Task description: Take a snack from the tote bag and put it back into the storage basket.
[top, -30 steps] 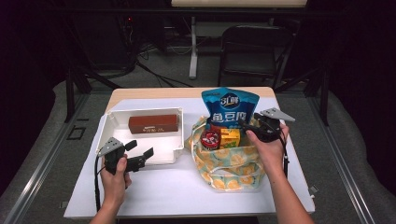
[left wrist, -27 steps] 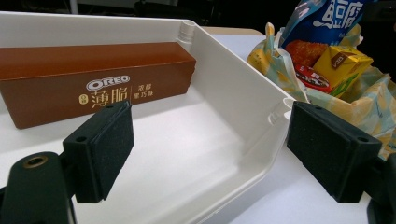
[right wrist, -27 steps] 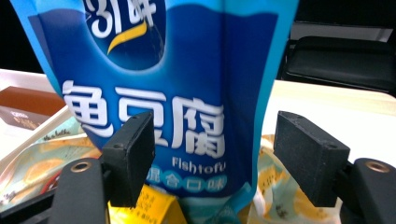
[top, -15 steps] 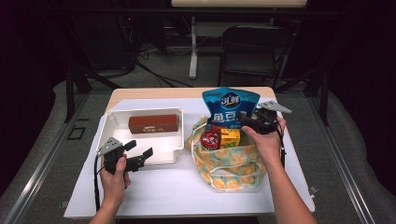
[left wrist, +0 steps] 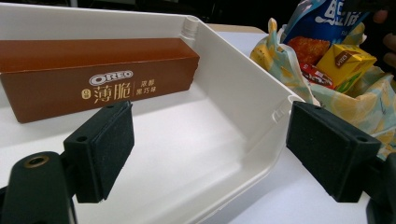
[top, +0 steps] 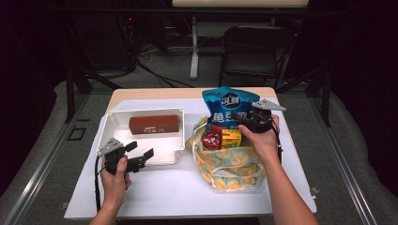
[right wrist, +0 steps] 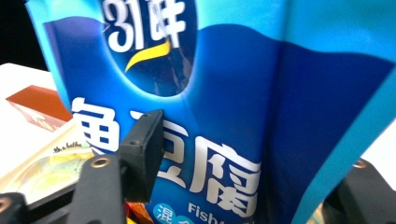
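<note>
Right gripper (top: 245, 121) sits at the blue bag (top: 228, 108), which stands upright in the cloth bag (top: 230, 164) near the tabletop's far right corner. In the right gripper view the blue bag (right wrist: 233, 107) lies between the two jaws, one pad against its front; the other jaw is mostly hidden behind the bag's side, so I cannot tell whether the grip has closed on it.

Largest on the white tabletop (top: 187, 192) is the tray (top: 109, 127), left of centre, with its far wall toward the far edge. A brown box (top: 154, 124) lies along that far wall inside it; the left gripper view reads Oreo on the box (left wrist: 93, 74). The rest of the tray floor is bare.

Next in size, the cloth bag lies just right of the tray, its mouth open toward the far edge. Beside the blue bag inside it stand a yellow carton (top: 230, 138) and a red tin (top: 211, 139), tight together and just below the right gripper. These two and the cloth rim crowd the blue bag's lower half; its top stands free.

Left gripper (top: 140, 157) hovers at the tray's near right corner, jaws spread wide and holding nothing. Seen along its own jaws, the tray's corner (left wrist: 280, 112) lies between the pads.

Open tabletop runs along the near edge in front of the tray and the cloth bag, and a narrower strip is left along the right edge.
</note>
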Tool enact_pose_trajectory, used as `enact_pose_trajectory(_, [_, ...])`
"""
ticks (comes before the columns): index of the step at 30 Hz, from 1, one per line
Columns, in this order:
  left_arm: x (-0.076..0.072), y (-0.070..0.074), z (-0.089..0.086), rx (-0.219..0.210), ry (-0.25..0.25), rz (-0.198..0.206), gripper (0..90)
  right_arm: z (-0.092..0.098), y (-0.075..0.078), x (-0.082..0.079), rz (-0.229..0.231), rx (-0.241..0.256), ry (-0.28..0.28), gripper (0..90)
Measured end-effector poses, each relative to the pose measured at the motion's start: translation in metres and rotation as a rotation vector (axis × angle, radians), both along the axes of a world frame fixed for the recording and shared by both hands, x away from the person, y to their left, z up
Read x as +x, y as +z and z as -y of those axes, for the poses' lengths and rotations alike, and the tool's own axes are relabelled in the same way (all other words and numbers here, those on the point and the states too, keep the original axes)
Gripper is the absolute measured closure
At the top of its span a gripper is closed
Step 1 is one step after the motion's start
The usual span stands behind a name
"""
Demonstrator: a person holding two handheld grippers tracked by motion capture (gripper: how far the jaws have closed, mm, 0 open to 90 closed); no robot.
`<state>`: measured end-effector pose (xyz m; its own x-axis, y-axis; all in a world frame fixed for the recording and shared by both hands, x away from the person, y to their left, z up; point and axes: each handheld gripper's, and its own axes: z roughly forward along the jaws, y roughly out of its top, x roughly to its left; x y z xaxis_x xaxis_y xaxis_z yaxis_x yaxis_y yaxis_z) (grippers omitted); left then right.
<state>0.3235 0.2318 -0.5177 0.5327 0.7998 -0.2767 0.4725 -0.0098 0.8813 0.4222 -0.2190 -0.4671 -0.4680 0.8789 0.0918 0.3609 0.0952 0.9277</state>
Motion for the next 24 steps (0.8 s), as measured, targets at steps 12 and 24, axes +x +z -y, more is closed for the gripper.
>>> enact_pose_trajectory(12, [0.0, 0.001, -0.002, -0.012, -0.002, -0.001, 15.8, -0.007, 0.004, -0.007, 0.031, -0.05, 0.059, 86.3])
enact_pose_trajectory(24, [-0.001, 0.003, -0.003, -0.01, 0.01, 0.009, 15.8, 0.006, 0.016, -0.013, 0.043, -0.008, 0.049, 90.0])
